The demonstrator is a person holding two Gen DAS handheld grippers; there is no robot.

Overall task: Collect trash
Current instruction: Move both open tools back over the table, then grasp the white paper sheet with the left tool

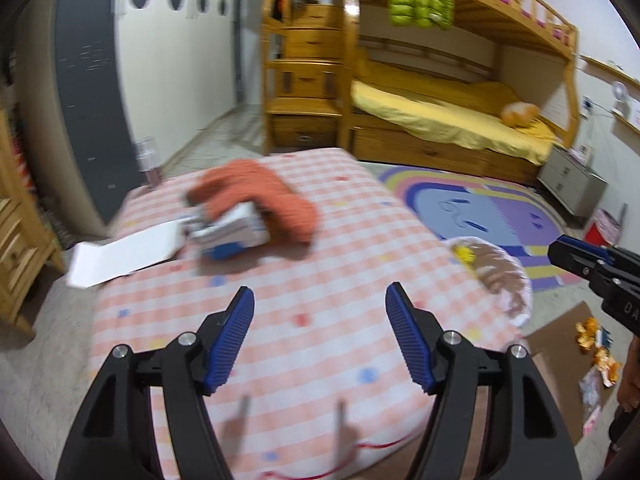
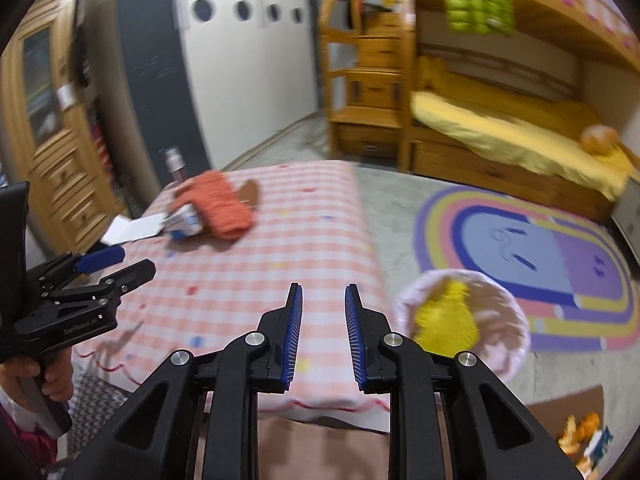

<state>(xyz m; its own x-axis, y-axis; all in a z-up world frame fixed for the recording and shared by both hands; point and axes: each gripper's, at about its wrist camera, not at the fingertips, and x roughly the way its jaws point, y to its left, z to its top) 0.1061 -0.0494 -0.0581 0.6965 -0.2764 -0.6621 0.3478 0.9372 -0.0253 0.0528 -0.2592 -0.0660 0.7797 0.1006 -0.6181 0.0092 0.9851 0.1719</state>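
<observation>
A pink checked mattress (image 1: 340,240) (image 2: 280,232) lies on the floor. At its far left a white and blue carton (image 1: 232,232) (image 2: 184,220) sits half under an orange cloth (image 1: 260,192) (image 2: 220,204), with a white sheet of paper (image 1: 124,252) (image 2: 132,230) beside it. A pink bin (image 2: 508,356) (image 1: 520,280) by the mattress's right edge holds something yellow. My left gripper (image 1: 320,296) (image 2: 136,263) hovers open and empty over the near mattress. My right gripper (image 2: 324,290) (image 1: 560,252) hangs above the near edge, jaws narrowly apart with nothing between them.
Orange peel and wrappers (image 1: 600,344) (image 2: 580,436) lie on brown cardboard on the floor at the near right. A rainbow rug (image 2: 540,248), a wooden bunk bed (image 1: 440,120), a bottle (image 2: 176,164) and a wooden cabinet (image 2: 52,120) surround the mattress.
</observation>
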